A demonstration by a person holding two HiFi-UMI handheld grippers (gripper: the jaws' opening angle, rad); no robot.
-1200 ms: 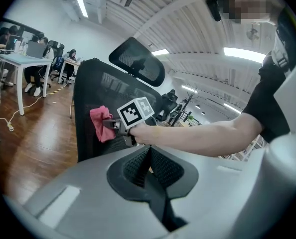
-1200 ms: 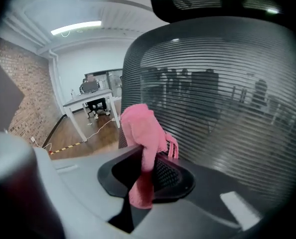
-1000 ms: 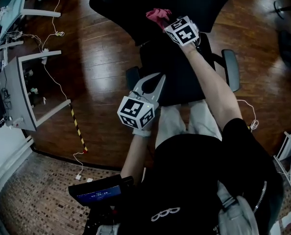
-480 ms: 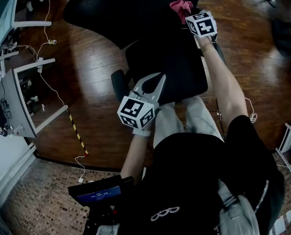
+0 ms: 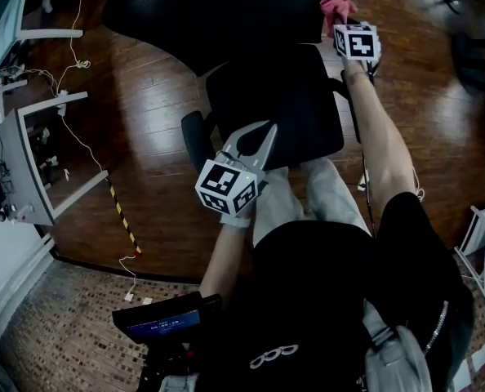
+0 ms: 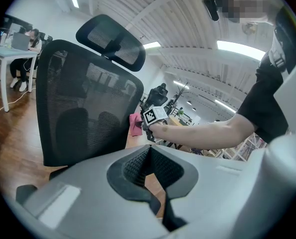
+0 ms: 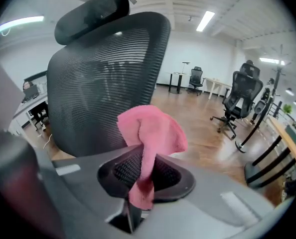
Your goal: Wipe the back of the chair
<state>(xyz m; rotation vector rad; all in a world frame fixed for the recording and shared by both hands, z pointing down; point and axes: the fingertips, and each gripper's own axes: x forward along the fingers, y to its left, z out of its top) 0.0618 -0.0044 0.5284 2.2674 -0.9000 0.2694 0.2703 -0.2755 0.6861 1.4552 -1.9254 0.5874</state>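
Two grippers are in play. The left gripper [image 5: 267, 128] hangs near the middle of the head view, over the seat's front edge. In its own view its jaws [image 6: 148, 150] are pressed together with nothing between them, pointing at the chair from behind. The right gripper [image 5: 341, 21] sits at 1 o'clock in the head view, at the end of an outstretched arm. Its jaws [image 7: 142, 159] are pinched on a pink cloth [image 7: 151, 127], which bunches up above the pads.

By count there is one black mesh office chair [image 5: 226, 11] close by, with one headrest [image 6: 111, 39] on top, and one cloth [image 5: 334, 5]. At least two more office chairs [image 7: 240, 101] stand far off at 3 o'clock in the right gripper view. One white desk [image 5: 28, 149] stands at 9 o'clock in the head view.

The cloth [image 6: 135, 124] lies against the side edge of the backrest [image 6: 83, 103], low down, at its 4 o'clock as the left gripper view shows it.

A second ago the cloth and the right gripper were near the middle of the backrest's upper edge, at 12 o'clock in the head view. They have since travelled to the right, out to the backrest's edge. The left gripper has kept its place.
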